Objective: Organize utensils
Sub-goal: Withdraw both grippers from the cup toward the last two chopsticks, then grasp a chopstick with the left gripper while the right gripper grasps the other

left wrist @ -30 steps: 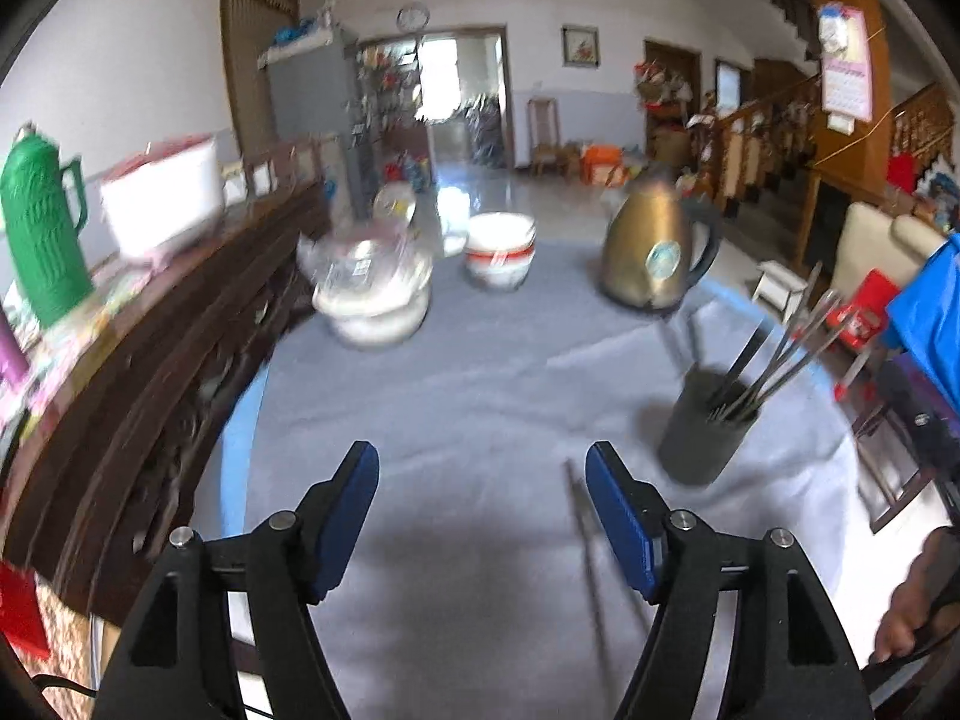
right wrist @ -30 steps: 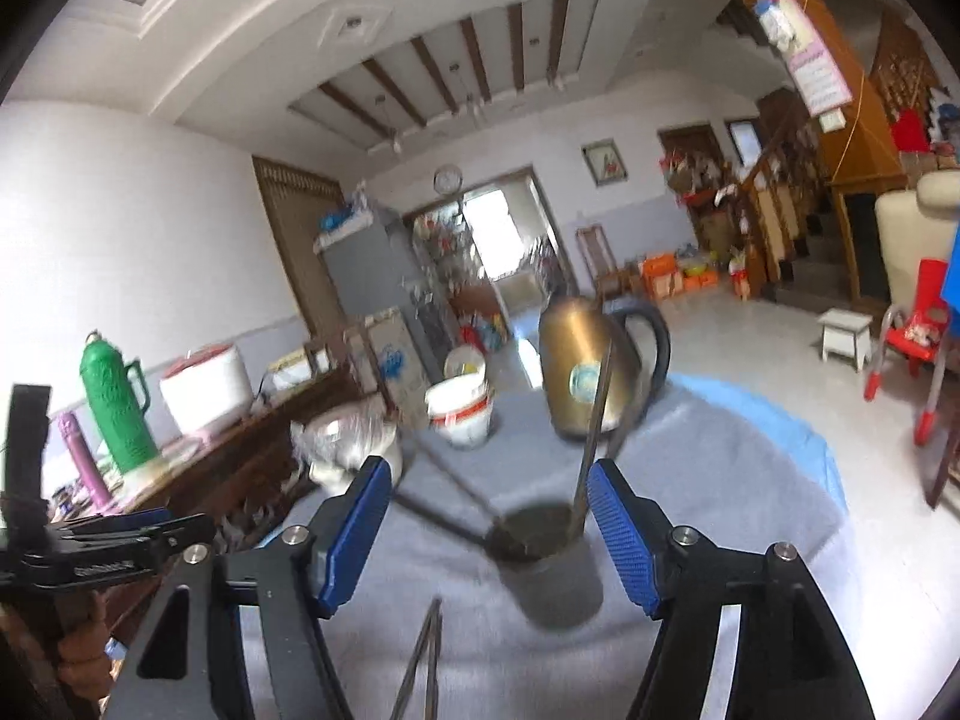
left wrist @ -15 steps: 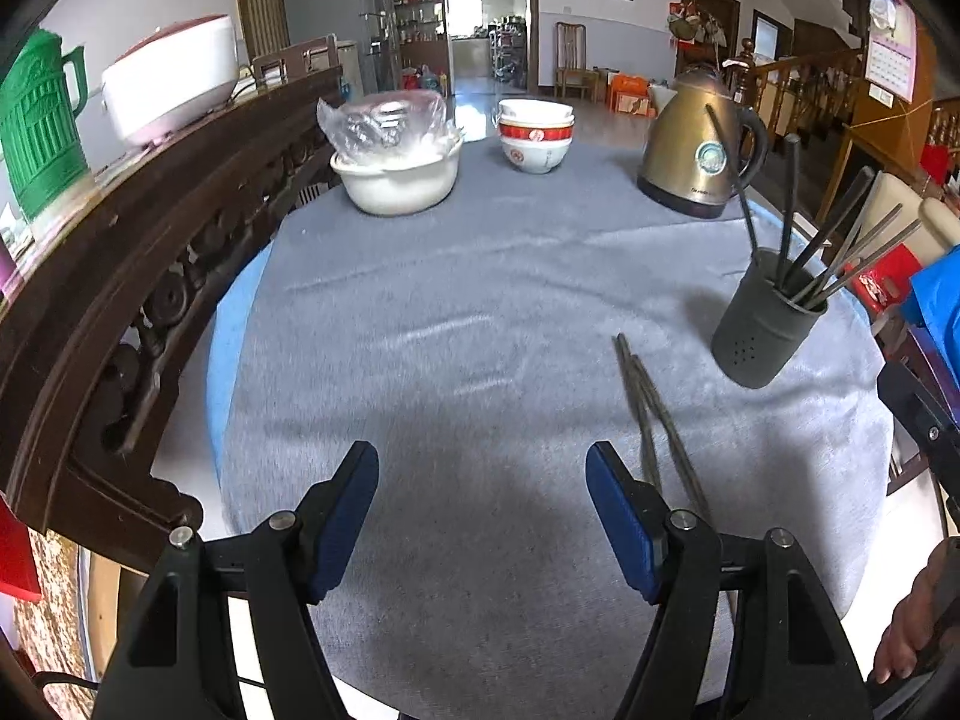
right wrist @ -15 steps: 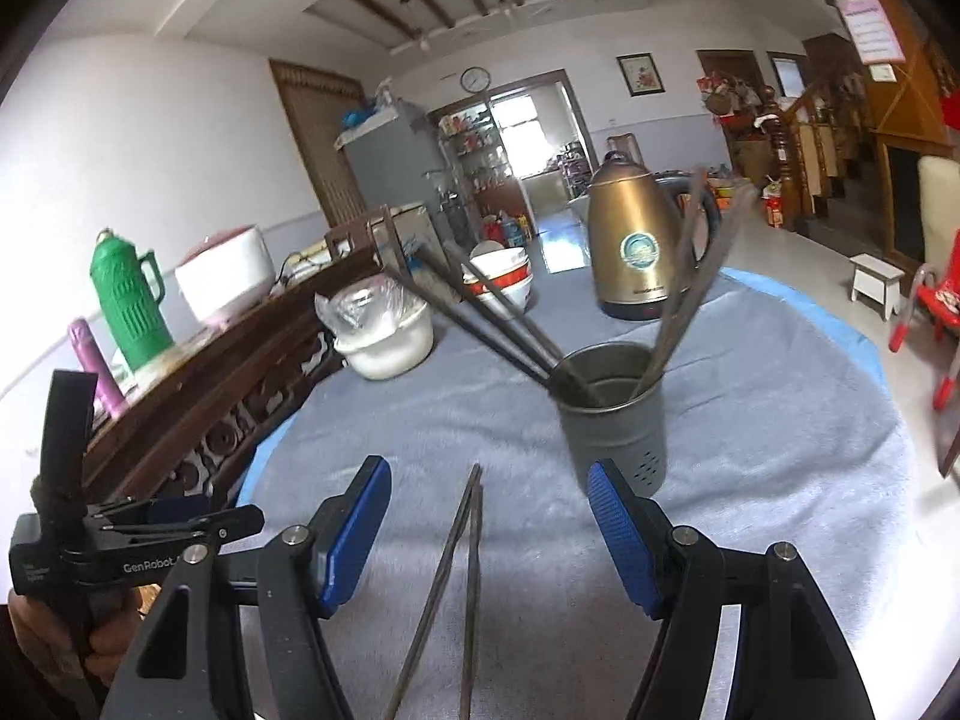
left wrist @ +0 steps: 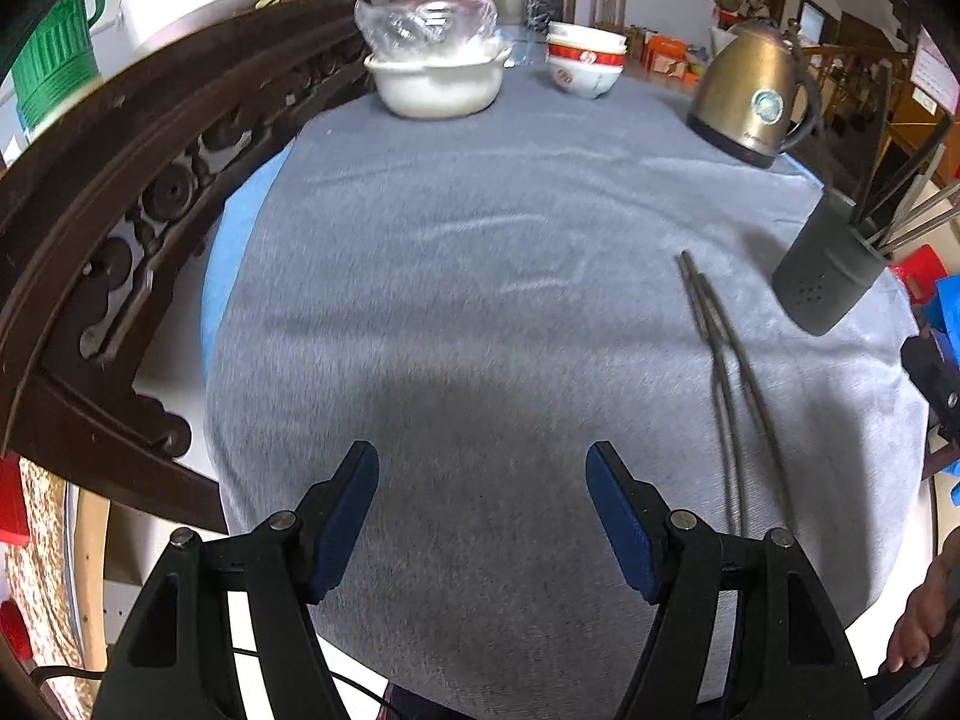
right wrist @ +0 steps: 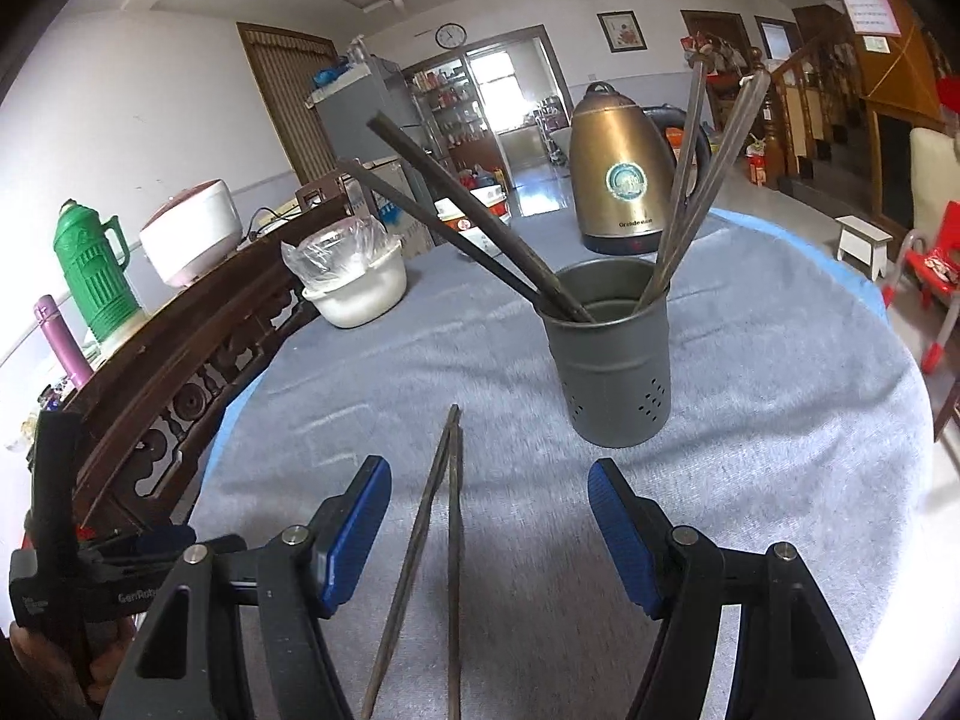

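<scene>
Two dark chopsticks [left wrist: 723,372] [right wrist: 441,528] lie side by side on the grey cloth of the round table [left wrist: 456,276] [right wrist: 780,420]. A grey metal utensil cup [left wrist: 825,279] [right wrist: 615,354] with several chopsticks leaning in it stands just beyond them. My left gripper [left wrist: 483,510] is open over bare cloth, with the loose pair off to its right. My right gripper [right wrist: 489,522] is open too, and the loose pair runs up between its blue fingers without touching them. The cup stands ahead of it, slightly right.
A brass-coloured kettle [left wrist: 750,99] [right wrist: 627,174], stacked red-and-white bowls [left wrist: 585,66] and a plastic-covered white bowl [left wrist: 438,66] [right wrist: 354,276] stand at the table's far side. A carved dark wooden rail [left wrist: 120,192] [right wrist: 180,372] borders the left edge.
Both grippers have come down and tilted toward the table. The cloth and the loose chopsticks now fill more of each view. Neither gripper's opening has changed.
</scene>
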The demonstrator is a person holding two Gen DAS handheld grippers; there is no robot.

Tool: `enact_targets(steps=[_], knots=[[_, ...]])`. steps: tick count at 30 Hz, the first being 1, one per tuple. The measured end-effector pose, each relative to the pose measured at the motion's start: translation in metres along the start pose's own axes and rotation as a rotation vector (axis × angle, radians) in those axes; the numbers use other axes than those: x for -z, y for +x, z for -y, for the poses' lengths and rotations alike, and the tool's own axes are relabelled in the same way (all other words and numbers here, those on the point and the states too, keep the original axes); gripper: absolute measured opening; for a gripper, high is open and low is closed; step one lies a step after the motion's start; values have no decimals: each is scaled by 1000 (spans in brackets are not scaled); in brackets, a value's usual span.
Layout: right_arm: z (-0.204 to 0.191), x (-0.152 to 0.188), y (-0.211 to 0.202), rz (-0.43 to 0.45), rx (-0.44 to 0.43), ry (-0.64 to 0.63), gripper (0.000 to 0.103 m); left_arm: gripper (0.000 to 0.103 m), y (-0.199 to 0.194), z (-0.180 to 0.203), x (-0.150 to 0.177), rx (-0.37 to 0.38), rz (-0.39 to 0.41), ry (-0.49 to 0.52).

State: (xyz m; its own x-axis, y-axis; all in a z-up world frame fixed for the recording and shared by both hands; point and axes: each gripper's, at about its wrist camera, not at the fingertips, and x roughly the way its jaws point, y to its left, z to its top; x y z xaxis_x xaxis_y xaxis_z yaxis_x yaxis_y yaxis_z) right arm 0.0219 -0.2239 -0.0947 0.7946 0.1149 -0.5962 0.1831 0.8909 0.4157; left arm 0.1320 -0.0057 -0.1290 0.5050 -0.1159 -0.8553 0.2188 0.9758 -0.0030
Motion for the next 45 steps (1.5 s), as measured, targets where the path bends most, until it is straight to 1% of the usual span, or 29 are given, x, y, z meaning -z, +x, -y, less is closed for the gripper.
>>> enact_targets(steps=[3, 5, 8, 10, 14, 19, 21, 24, 29, 32, 37, 39, 40, 43, 44, 45], knots=[[5, 0, 5, 11, -9, 12, 71, 72, 6, 1, 1, -11, -16, -2], [7, -1, 10, 16, -22, 12, 68, 72, 8, 3, -1, -12, -17, -8], [11, -2, 20, 16, -33, 9, 51, 72, 12, 8, -7, -1, -25, -7], [15, 1, 27, 3, -33, 14, 47, 72, 13, 14, -11, 10, -25, 3], [27, 8, 38, -23, -50, 43, 47, 72, 18, 31, -15, 46, -32, 37], [39, 12, 50, -28, -93, 54, 47, 72, 26, 47, -16, 102, -54, 65], [44, 13, 54, -40, -134, 78, 47, 72, 27, 53, -18, 113, -49, 78], [48, 13, 55, -36, -171, 90, 47, 72, 29, 60, -23, 126, -27, 102], [59, 13, 54, -22, -185, 139, 47, 72, 41, 73, -39, 183, -32, 117], [60, 13, 52, -14, -194, 141, 47, 72, 50, 82, -47, 210, -44, 136], [63, 13, 53, -14, -213, 155, 47, 72, 69, 88, -57, 234, -100, 142], [64, 13, 53, -14, -217, 161, 47, 71, 71, 90, -61, 221, -92, 145], [64, 13, 54, -15, -219, 163, 47, 70, 72, 92, -63, 230, -99, 151], [67, 13, 55, -19, -220, 171, 47, 62, 77, 95, -71, 243, -118, 139], [67, 13, 55, -21, -219, 174, 47, 57, 78, 96, -74, 254, -123, 138], [68, 13, 55, -23, -218, 179, 47, 56, 79, 97, -76, 263, -127, 138]])
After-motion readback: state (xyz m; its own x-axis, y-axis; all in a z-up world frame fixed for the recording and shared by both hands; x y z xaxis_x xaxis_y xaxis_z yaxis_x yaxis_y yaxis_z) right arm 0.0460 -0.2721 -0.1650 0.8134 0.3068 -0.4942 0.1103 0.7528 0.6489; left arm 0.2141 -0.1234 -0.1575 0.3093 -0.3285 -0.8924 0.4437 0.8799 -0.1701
